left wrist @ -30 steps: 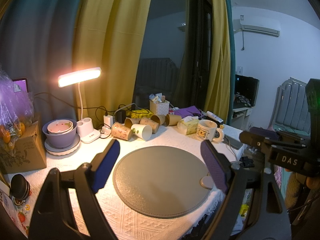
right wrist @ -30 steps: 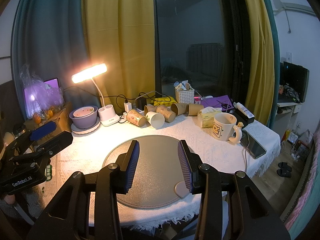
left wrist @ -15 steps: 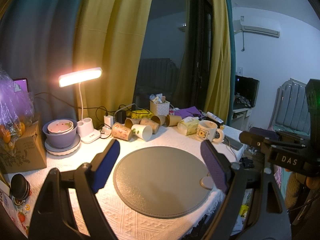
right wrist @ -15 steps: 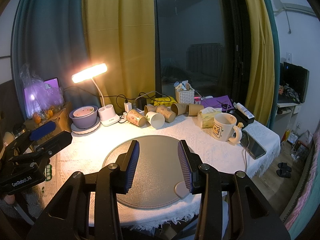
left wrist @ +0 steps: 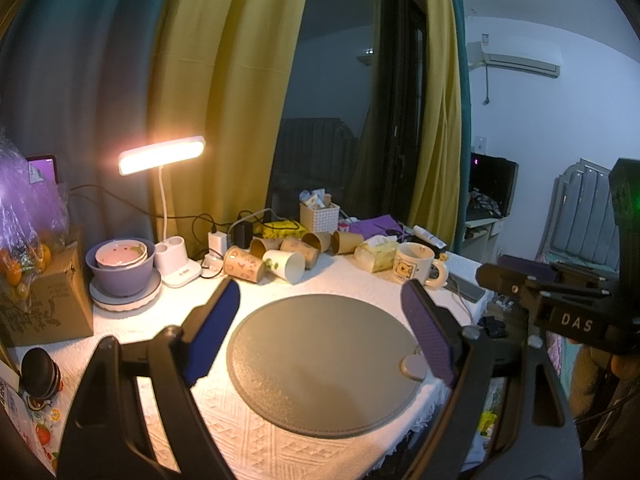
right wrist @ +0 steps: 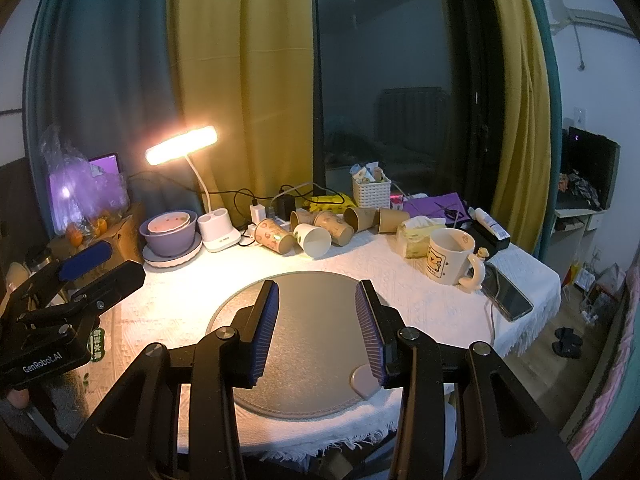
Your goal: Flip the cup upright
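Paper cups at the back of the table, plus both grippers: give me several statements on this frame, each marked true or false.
1. The white paper cup lies on its side. True.
2. The round grey mat holds a cup. False: nothing stands on it.
3. The left gripper grips a cup. False: it is open and holds nothing.
4. The right gripper is open, above the mat. True.
5. The cream bear-print mug lies tipped over. False: it stands upright.
6. The white desk lamp is lit. True.
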Demonstrator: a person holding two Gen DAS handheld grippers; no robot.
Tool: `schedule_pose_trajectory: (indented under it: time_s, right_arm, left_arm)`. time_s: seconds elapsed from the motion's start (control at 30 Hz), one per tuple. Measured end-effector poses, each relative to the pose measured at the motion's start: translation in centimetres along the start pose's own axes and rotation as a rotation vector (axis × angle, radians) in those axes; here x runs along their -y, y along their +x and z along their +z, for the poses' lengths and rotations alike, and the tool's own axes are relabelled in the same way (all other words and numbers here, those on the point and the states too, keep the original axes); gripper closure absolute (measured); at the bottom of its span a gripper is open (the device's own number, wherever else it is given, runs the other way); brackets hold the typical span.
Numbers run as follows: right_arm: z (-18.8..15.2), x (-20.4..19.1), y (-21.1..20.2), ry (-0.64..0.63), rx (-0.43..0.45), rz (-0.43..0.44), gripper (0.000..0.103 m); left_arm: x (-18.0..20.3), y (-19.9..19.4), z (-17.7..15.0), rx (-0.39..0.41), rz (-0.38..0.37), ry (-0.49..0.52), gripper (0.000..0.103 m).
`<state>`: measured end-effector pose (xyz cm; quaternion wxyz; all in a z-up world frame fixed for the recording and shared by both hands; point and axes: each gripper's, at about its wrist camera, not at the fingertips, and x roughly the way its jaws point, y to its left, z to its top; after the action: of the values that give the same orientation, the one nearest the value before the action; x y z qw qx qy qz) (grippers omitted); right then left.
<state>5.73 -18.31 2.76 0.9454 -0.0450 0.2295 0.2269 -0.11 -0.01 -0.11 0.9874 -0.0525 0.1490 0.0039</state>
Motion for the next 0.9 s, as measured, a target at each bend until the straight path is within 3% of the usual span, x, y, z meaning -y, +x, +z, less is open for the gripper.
schedule_pose_trajectory:
  time_s: [0.9]
  right_arm:
    - [0.0, 0.1, 0.8, -0.022, -0.031, -0.004, 0.061]
  left_arm:
    - [0.5, 1.1, 1.1, -0.025, -0.006, 0.017, 0.019]
